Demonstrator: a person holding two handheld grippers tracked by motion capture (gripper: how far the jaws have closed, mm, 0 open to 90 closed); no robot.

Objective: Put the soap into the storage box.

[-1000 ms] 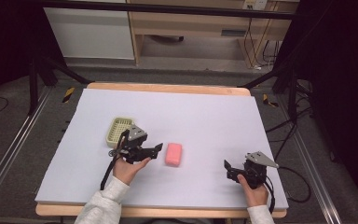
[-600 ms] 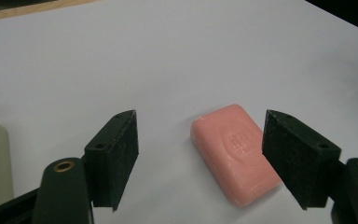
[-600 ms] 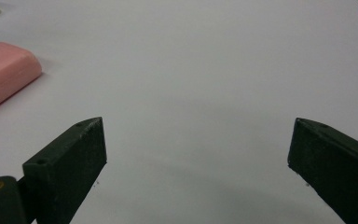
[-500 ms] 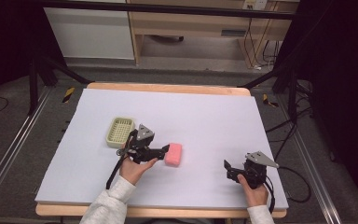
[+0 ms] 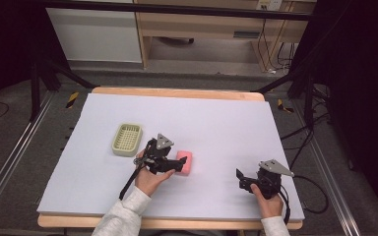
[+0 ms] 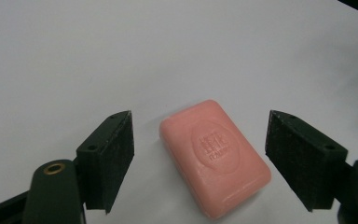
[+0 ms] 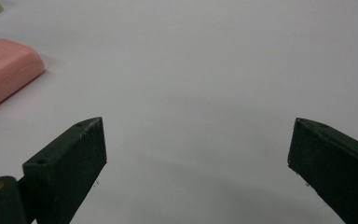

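A pink bar of soap (image 5: 184,162) lies flat on the white table top (image 5: 216,123), near the middle. My left gripper (image 5: 177,166) is open right at the soap. In the left gripper view the soap (image 6: 216,156) lies between the two black jaws with a gap on each side, and the left gripper (image 6: 200,163) touches nothing. A pale green slotted soap dish (image 5: 127,139) stands to the left of that gripper. My right gripper (image 5: 239,178) rests near the front right of the table, open and holding nothing (image 7: 196,154). The soap (image 7: 4,72) appears at the far left of the right gripper view.
The table's wooden front edge (image 5: 177,223) runs below both hands. Cables (image 5: 310,191) trail off the right side. A cabinet (image 5: 197,29) and dark stand legs (image 5: 49,73) are behind the table.
My left gripper has moved rightward across the table, from beside the soap dish up to the soap, which now lies between its open jaws. The right gripper has stayed still.
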